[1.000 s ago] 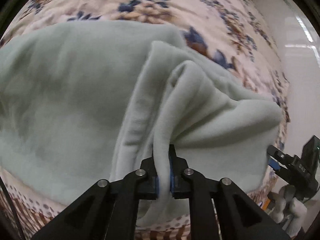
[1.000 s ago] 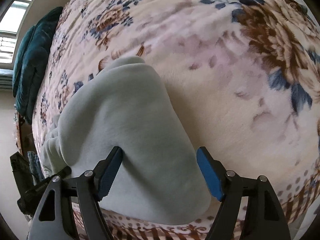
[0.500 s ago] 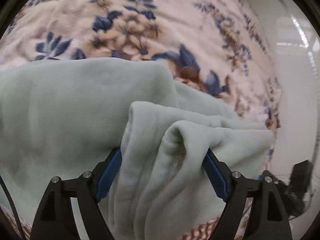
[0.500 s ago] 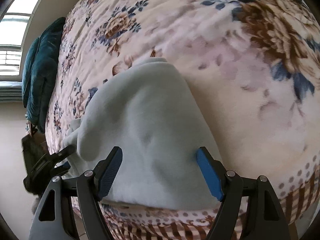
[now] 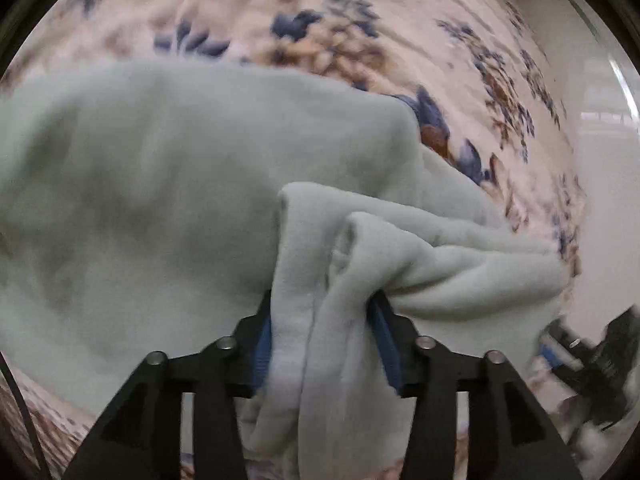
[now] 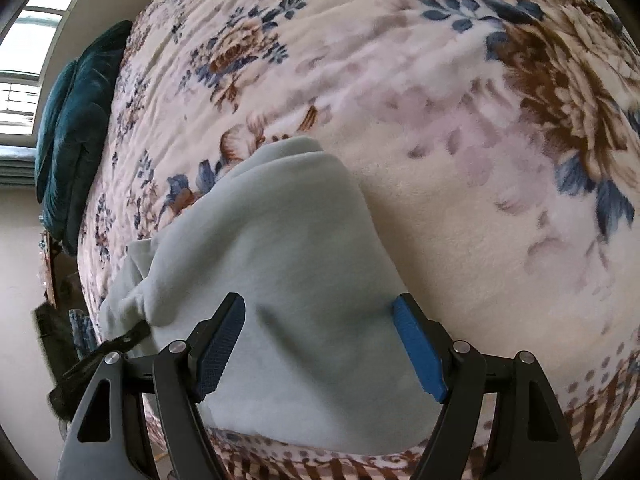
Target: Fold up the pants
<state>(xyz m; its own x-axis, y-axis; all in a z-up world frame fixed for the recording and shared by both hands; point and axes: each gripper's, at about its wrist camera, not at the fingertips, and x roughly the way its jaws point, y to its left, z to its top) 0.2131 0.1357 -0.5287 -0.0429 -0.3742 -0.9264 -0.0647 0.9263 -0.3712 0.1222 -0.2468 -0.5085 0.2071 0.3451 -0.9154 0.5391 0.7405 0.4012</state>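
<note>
Pale green fleece pants (image 5: 160,180) lie spread on the floral bed cover, with a bunched fold rising at their right end. My left gripper (image 5: 322,340) has that bunched fold between its blue pads, and its jaws are closing on it, with cloth touching both pads. In the right wrist view the pants (image 6: 280,240) show as a folded slab near the bed's edge. My right gripper (image 6: 320,344) hovers over them, open wide, with nothing pinched. The left gripper (image 6: 108,352) shows at the pants' left end there. The right gripper (image 5: 580,356) is a blur at the lower right of the left wrist view.
A cream floral blanket (image 6: 440,80) covers the bed, and its checked border (image 6: 592,404) runs along the near edge. A teal pillow (image 6: 76,128) lies at the far left, under a window (image 6: 24,40). A pale floor (image 5: 600,160) lies beyond the bed's right side.
The left gripper let go of a thin fold, opened wide, shifted along the pants and now closes around a thicker bunch. The right gripper stayed open and barely moved.
</note>
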